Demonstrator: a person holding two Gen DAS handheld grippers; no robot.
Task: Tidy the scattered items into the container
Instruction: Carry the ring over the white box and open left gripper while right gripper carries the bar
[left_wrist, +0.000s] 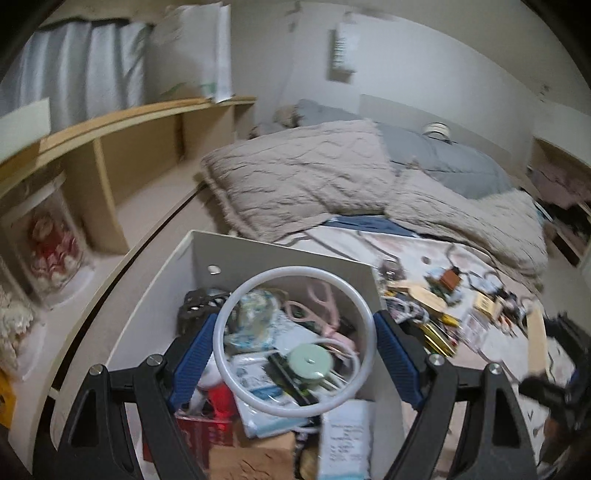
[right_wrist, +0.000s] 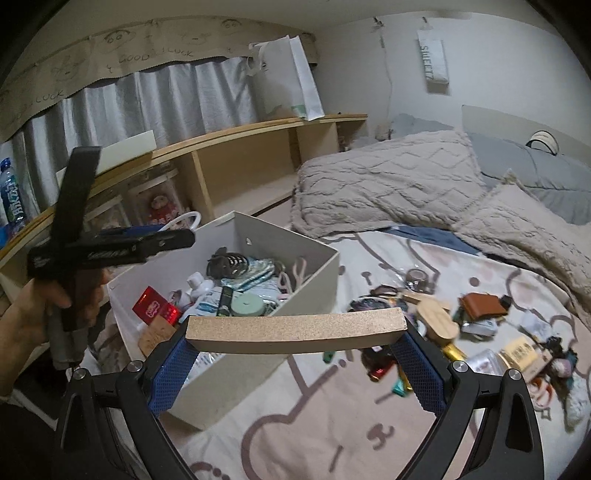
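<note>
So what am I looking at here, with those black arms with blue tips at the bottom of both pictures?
They are hand-held grippers, one in each of a person's hands, each with a camera looking along its blue fingers. The left gripper holds a white ring above the white box, already partly filled. The right gripper holds a cork-edged board; its view also shows the person's hand carrying the left one. More small items lie scattered on the patterned bedsheet.
</note>
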